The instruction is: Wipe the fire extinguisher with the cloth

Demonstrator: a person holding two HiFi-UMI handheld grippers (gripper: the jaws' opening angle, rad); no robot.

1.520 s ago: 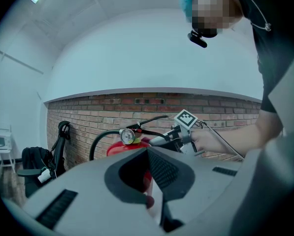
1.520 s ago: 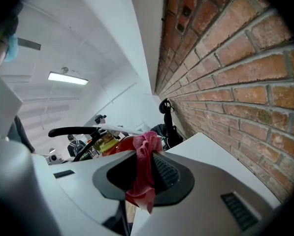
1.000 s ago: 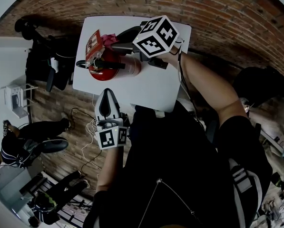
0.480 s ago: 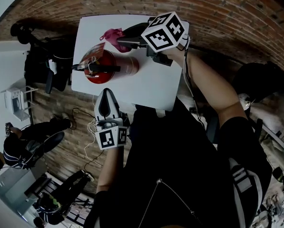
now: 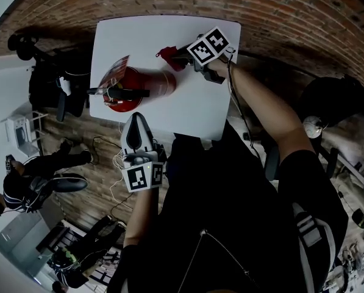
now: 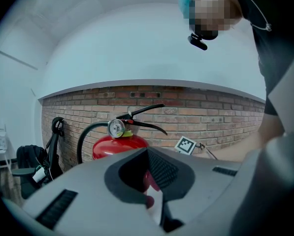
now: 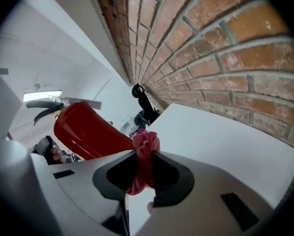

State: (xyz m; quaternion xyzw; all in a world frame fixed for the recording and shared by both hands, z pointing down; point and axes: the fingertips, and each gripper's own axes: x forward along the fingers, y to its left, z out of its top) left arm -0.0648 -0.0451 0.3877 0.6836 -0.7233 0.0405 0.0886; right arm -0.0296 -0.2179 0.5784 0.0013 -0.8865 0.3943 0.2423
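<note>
1 extinguisher [image 5: 157, 84], 1 cloth [image 5: 170, 57]

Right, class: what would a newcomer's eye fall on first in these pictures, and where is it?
The red fire extinguisher stands out first, upright on the white table. Next comes the pink cloth, pinched in the right gripper close beside the cylinder. The left gripper hangs back at the table's near edge, holding nothing.
</note>
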